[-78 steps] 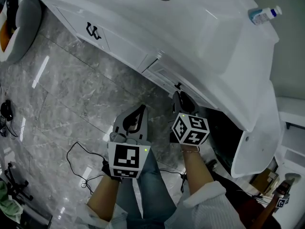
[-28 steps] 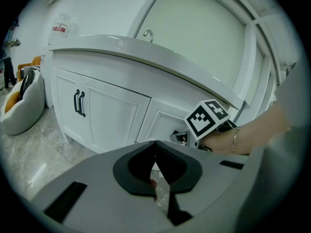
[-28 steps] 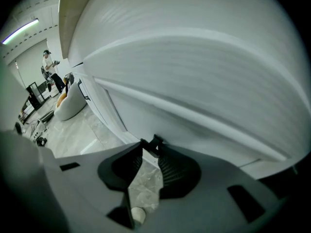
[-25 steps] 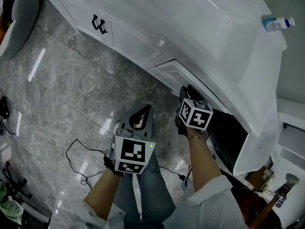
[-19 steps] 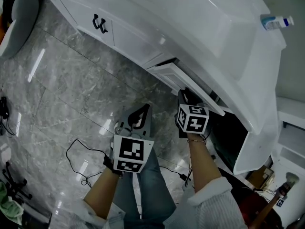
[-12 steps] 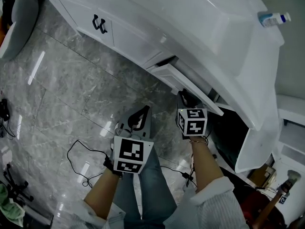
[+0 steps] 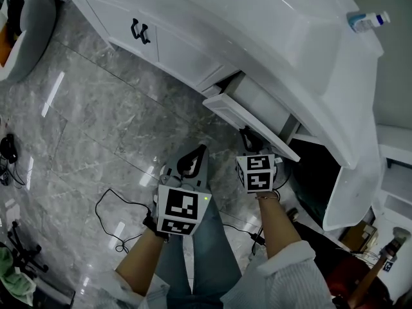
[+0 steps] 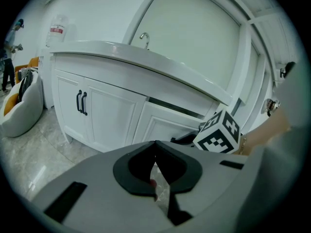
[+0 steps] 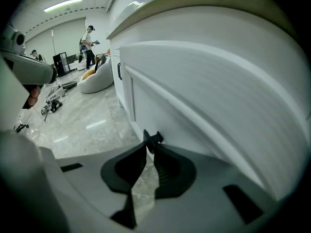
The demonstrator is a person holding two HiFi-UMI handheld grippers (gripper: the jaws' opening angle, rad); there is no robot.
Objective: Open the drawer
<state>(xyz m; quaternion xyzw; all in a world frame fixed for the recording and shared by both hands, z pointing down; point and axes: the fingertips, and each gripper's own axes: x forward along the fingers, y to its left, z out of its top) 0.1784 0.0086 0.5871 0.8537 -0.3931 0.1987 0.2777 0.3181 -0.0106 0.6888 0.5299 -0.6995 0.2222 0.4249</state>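
Note:
The white drawer stands part way out of the white vanity, with a dark gap behind its front. My right gripper is shut on the drawer's small black handle; its jaws have just been closing, with that handle pinched at the tips of my right gripper. The drawer front fills the right gripper view. My left gripper hangs over the floor, left of the drawer, shut on nothing. The left gripper view shows my left gripper with its tips together.
Two cabinet doors with black handles sit left of the drawer. A bottle lies on the countertop. A black cable runs over the marble floor. A grey beanbag is at far left. Distant people stand across the room.
The drawer has slid further out of the vanity. My right gripper has drawn back toward me with the handle and rolled. The left gripper has drifted only a little.

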